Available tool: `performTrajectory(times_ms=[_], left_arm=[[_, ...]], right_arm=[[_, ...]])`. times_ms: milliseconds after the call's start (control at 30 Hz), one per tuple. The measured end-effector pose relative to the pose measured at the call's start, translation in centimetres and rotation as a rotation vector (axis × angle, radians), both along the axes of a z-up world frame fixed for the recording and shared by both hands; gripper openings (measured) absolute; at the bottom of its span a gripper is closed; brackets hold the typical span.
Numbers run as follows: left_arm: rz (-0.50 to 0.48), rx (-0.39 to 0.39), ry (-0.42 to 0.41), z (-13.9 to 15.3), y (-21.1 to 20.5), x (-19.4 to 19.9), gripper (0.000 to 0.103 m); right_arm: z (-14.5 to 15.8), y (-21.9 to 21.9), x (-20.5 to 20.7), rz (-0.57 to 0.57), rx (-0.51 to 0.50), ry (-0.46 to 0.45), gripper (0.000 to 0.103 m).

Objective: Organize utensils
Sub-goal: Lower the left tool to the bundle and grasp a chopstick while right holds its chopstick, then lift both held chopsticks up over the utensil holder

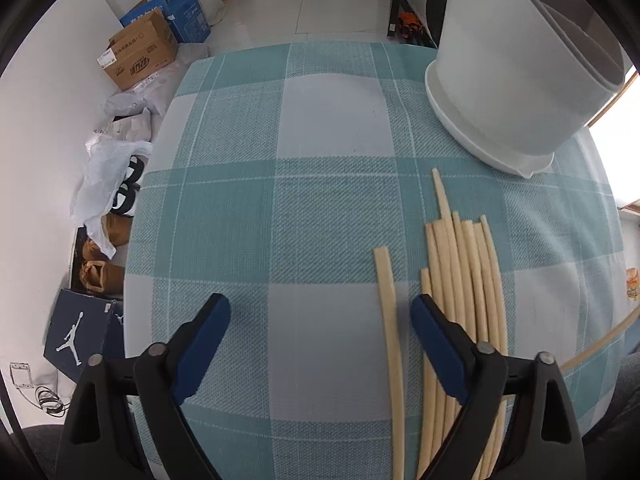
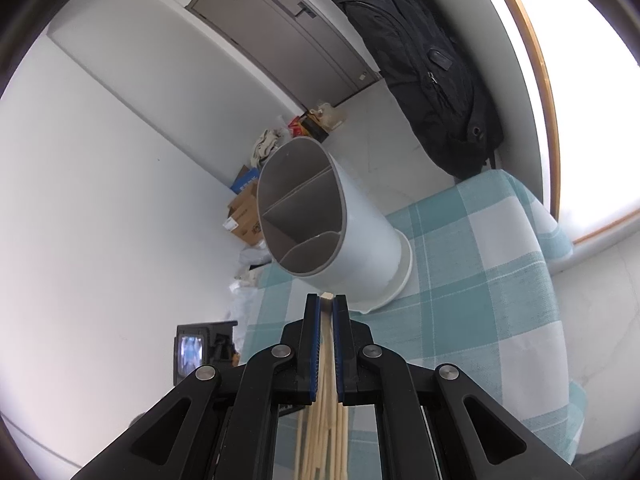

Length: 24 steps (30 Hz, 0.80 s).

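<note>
We hold our left claw (image 1: 320, 320) pointing steeply down over the worktop (image 1: 320, 128), which wears a teal and white checked cloth. Its jaws stand wide apart and released, pressing on nothing. One pale chopstick (image 1: 390, 320) lies flat on the cloth between the two blue pads, close against the right pad. The loose bundle of chopsticks (image 1: 464, 272) lies side by side at about three o'clock from the claw, just outside that right pad and partly under it, tips pointing toward twelve o'clock. At about one o'clock stands the white utensil holder (image 1: 512, 80) on its wider white base, near the far right part of the worktop and apart from the bundle.

Our right claw (image 2: 327, 300) is clenched on a single chopstick (image 2: 327, 344), whose squared end shows between the blue pads at the tips. Straight ahead at twelve o'clock the utensil holder (image 2: 344, 232) shows its open mouth, split by inner walls into compartments; we see nothing inside them. More chopsticks (image 2: 320, 440) lie on the cloth below this claw, at six o'clock.
</note>
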<state>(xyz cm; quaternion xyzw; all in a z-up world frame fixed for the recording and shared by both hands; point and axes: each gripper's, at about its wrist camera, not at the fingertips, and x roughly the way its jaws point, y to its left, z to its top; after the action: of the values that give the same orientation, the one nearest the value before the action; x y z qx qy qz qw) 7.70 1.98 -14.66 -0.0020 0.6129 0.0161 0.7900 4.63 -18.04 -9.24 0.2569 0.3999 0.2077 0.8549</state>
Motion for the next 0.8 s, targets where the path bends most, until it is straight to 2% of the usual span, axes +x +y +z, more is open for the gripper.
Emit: performTrajectory(times_ms=[33, 167, 233, 333, 467, 567, 667, 733, 800], left_arm=[[-0.015, -0.023, 0.002, 0.1, 0.0, 0.2, 0.067], [-0.070, -0.044, -0.004, 0.6, -0.9, 0.4, 0.038], [-0.091, -0.052, -0.014, 0.7, -1.4, 0.2, 0.017], [-0.113, -0.069, -0.021, 0.6, -1.6, 0.1, 0.005], [-0.109, -0.078, -0.053, 0.9, -1.0, 0.4, 0.003], [-0.068, -0.133, -0.099, 2.3, 0.0, 0.2, 0.003], [-0.041, -0.176, -0.170, 4.5, 0.6, -0.5, 0.003], [-0.035, -0.200, -0.247, 6.6, 1.0, -1.6, 0.003], [-0.039, -0.200, -0.301, 7.9, 0.9, -2.5, 0.003]], right_arm=[[0.0, 0.0, 0.0, 0.001, -0.001, 0.000, 0.005], [0.0, -0.1, -0.1, 0.000, -0.002, -0.003, 0.005], [0.0, -0.1, -0.2, -0.001, -0.001, -0.005, 0.005], [0.0, -0.2, -0.2, -0.003, 0.000, -0.008, 0.005], [0.2, 0.2, -0.4, -0.001, -0.014, -0.028, 0.005], [0.4, 0.5, -0.7, -0.002, -0.031, -0.045, 0.005], [0.7, 0.9, -1.0, 0.003, -0.042, -0.063, 0.005], [0.9, 1.2, -1.2, 0.009, -0.047, -0.074, 0.005], [1.3, 1.6, -1.5, 0.014, -0.051, -0.088, 0.005]])
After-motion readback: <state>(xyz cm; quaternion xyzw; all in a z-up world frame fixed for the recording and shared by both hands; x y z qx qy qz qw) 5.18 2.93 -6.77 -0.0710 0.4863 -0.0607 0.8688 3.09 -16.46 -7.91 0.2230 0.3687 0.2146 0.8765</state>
